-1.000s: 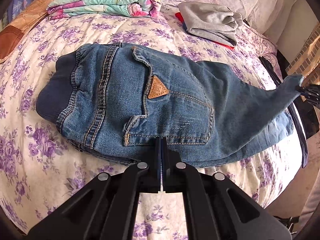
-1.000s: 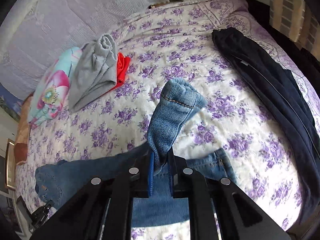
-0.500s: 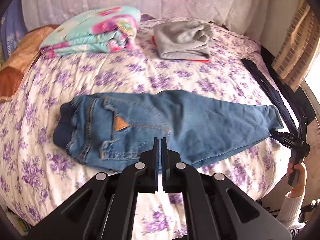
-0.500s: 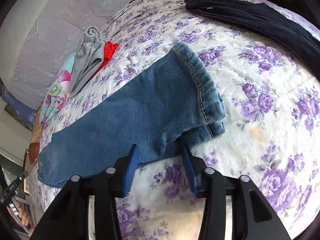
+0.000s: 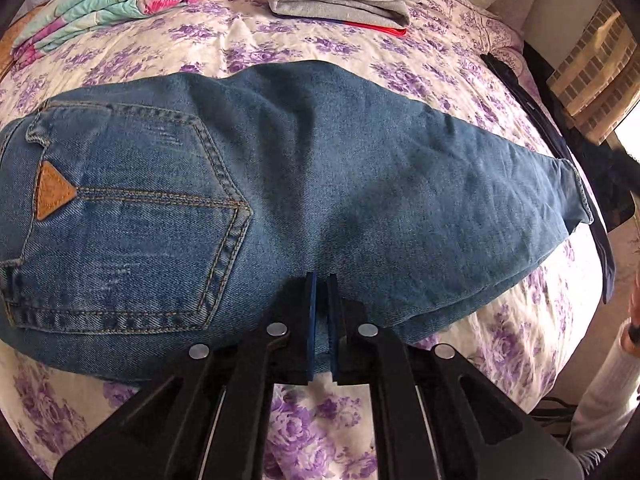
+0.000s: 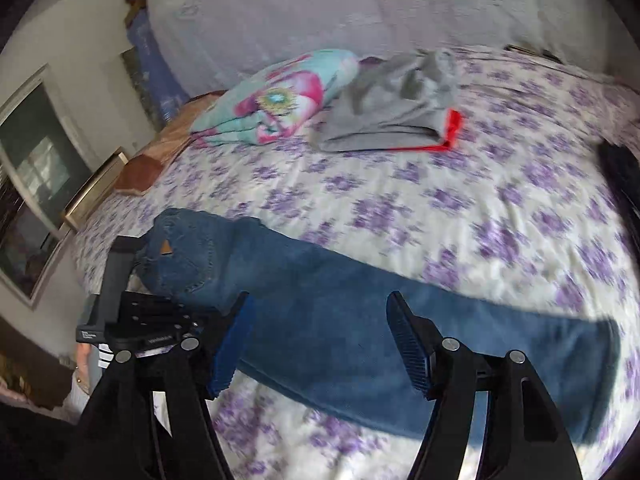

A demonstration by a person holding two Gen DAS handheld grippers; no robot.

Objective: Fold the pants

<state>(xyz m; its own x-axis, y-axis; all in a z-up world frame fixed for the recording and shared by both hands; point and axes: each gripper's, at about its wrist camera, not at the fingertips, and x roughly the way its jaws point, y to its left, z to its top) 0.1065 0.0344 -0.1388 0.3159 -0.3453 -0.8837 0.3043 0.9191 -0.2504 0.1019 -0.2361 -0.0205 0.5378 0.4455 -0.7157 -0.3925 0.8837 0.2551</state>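
Lying flat along the near edge of the bed (image 5: 224, 48), the jeans (image 5: 328, 176) are laid out lengthwise, legs stacked one over the other, back pocket (image 5: 132, 216) facing up with a small tan triangular patch (image 5: 52, 190) at its corner. In the left wrist view the left gripper (image 5: 322, 320) sits low over the near edge of the denim, about mid-length; its jaws are almost fully closed, only a thin slit between the blue pads, and a sliver of denim shows through that slit, though whether the cloth is pinched there I cannot tell. The pocket lies to the left of these jaws, the leg hem (image 5: 576, 196) far to the right.

In the right wrist view, which is blurred, the right gripper (image 6: 320, 344) hangs above the leg part of the jeans (image 6: 360, 320); its jaws have just been opening and now stand wide apart, with nothing gripped, the denim merely showing below and between them. The waist end sits left of these jaws, beside the left gripper's black body (image 6: 136, 320).

Beyond both sets of jaws, far across the flowered bedspread, lie a folded floral blanket (image 6: 276, 100) and a folded grey garment (image 6: 396, 104) on something red (image 6: 450, 128). A dark garment (image 5: 592, 184) lies just beyond the hem end.
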